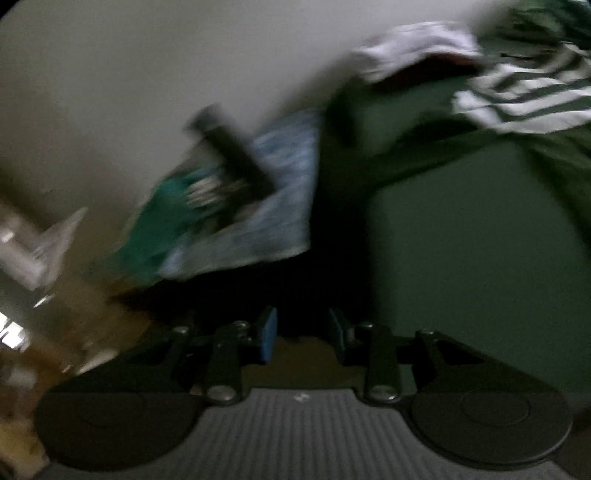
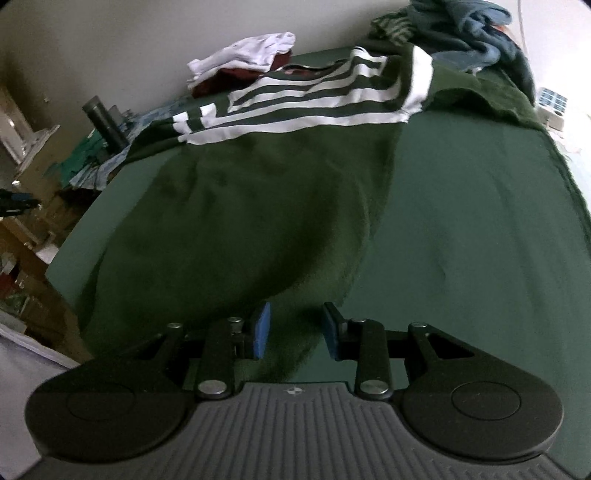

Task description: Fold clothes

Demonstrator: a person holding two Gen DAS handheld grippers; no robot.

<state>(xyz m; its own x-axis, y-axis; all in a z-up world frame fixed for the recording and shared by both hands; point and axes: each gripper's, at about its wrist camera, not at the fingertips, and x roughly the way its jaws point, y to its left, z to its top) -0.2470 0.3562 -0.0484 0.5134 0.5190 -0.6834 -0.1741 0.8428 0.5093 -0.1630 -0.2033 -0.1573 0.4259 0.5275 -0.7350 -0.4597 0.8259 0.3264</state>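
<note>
A dark green garment [image 2: 240, 206] with a green-and-white striped upper part [image 2: 314, 99] lies spread on the green-covered table [image 2: 480, 221]. My right gripper [image 2: 295, 328] is open, low over the garment's near hem, with the cloth lying between and under its blue pads [image 2: 261, 328]. The left wrist view is blurred by motion. In it the same garment [image 1: 424, 122] shows at the upper right, and my left gripper [image 1: 302, 330] is open near the table's left edge with nothing between its fingers.
A white and maroon pile of clothes [image 2: 243, 62] sits at the far left of the table. A heap of blue clothes [image 2: 469, 33] lies at the far right. A dark cylinder [image 2: 107, 125] on patterned cloth stands beyond the left edge, with cluttered shelves [image 2: 22, 258] below.
</note>
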